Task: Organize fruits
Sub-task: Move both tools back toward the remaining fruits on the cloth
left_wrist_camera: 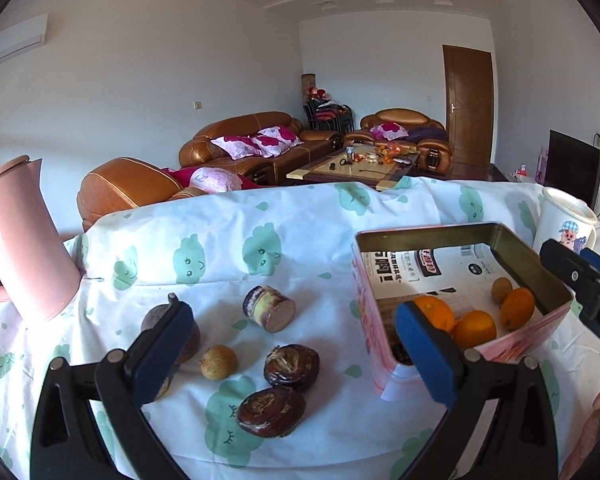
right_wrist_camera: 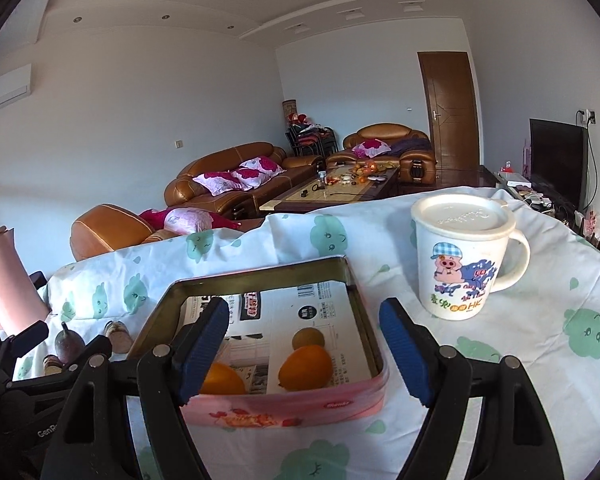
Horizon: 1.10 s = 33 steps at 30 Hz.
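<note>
My left gripper (left_wrist_camera: 296, 348) is open just above the cloth, nothing held. Between and beyond its fingers lie a small yellow-brown fruit (left_wrist_camera: 219, 361), two dark water chestnuts (left_wrist_camera: 292, 366), (left_wrist_camera: 271, 412) and a cut cane piece (left_wrist_camera: 270, 308). A purple passion fruit (left_wrist_camera: 156, 316) is half hidden behind the left finger. To the right stands a pink tin (left_wrist_camera: 364, 320) holding three oranges (left_wrist_camera: 474, 328) and a small brown fruit (left_wrist_camera: 502, 290). My right gripper (right_wrist_camera: 304, 350) hangs open and empty over the near wall of the tin (right_wrist_camera: 300, 404), above two visible oranges (right_wrist_camera: 306, 368).
A pink jug (left_wrist_camera: 24, 248) stands at the table's left edge. A lidded cartoon mug (right_wrist_camera: 460, 256) sits right of the tin. The white cloth with green clouds (right_wrist_camera: 540, 340) covers the table. The left gripper's body (right_wrist_camera: 28, 340) is close on the right gripper's left.
</note>
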Motion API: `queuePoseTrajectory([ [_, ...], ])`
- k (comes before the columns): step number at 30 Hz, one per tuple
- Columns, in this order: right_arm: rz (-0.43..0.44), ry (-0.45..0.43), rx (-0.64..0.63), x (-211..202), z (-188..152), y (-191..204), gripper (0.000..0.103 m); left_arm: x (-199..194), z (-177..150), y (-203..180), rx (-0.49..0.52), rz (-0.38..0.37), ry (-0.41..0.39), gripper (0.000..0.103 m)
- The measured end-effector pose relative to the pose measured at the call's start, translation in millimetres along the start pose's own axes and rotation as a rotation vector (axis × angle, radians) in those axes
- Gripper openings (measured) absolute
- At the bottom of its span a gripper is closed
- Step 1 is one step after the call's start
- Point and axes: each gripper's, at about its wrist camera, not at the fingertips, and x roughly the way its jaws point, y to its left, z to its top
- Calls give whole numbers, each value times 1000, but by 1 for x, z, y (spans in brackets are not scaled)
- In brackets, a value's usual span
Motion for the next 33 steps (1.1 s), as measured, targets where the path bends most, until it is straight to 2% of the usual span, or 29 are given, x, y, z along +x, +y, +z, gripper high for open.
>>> queuePoseTrajectory([
  [6,-4,-12,-56,-15,-10,25,79,-1,-5,19,-22,-2,24,103],
  [11,38,33,-30,-16,-17,40,79,1,-9,43,-24,16,41,103],
  [15,60,68,-46,-18,-25,57,79,6,-11,73,-43,49,73,103],
  [24,190,153,-148,-23,-46,117,79,20,-15,155,-129,146,145,103],
  [29,272,249,-201,-9,-57,156,79,22,-14,183,-149,167,167,103],
  [33,259,349,-226,18,-64,182,79,23,-15,190,-139,149,173,103],
])
